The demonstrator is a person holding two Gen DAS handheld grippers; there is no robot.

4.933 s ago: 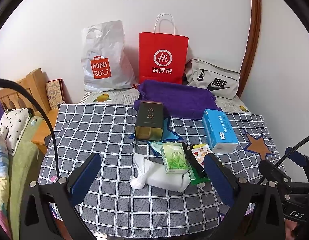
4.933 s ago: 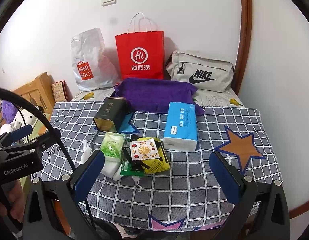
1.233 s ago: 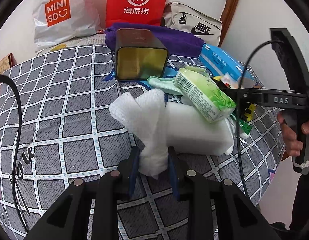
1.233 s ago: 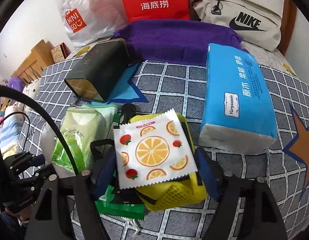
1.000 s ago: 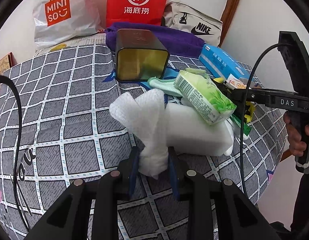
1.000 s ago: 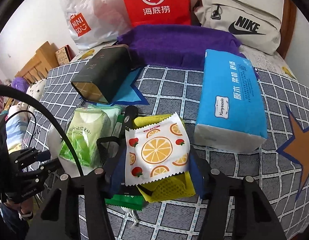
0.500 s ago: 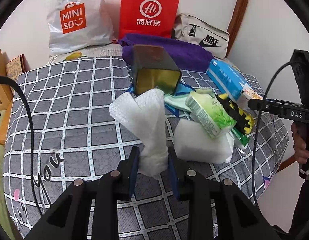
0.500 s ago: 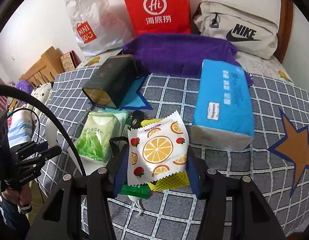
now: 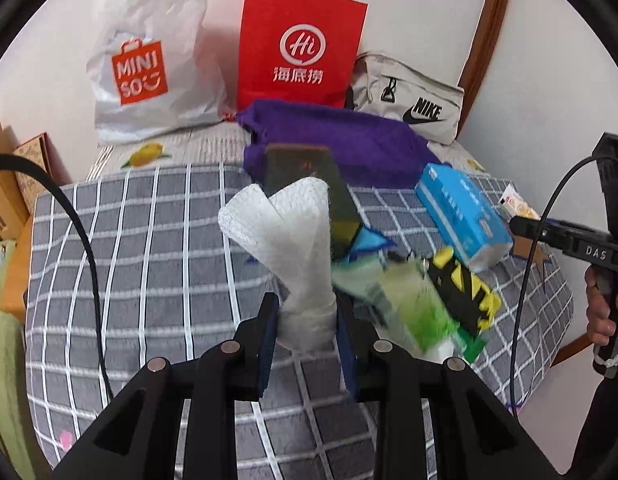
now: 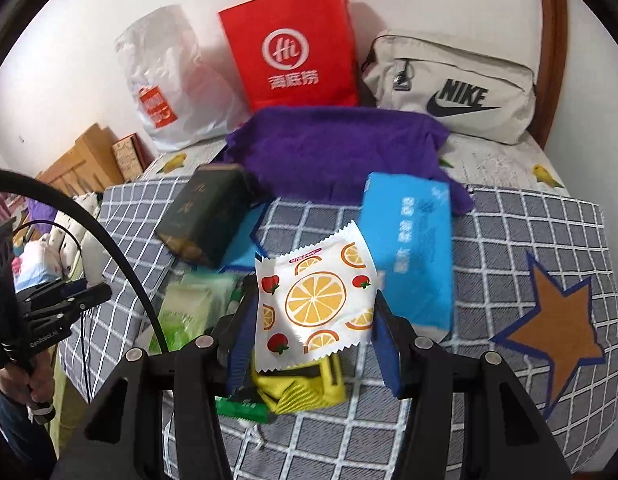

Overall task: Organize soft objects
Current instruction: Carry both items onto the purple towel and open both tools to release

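Both lifted: left claw pinches white mesh wrap; right claw clamps orange-print packet.

A grey checked cloth with star patches covers the tabletop. On it lie a dark rectangular tin on its side, a blue tissue pack, a blurred green wipes packet and a yellow mesh pouch. At the back, a purple towel.
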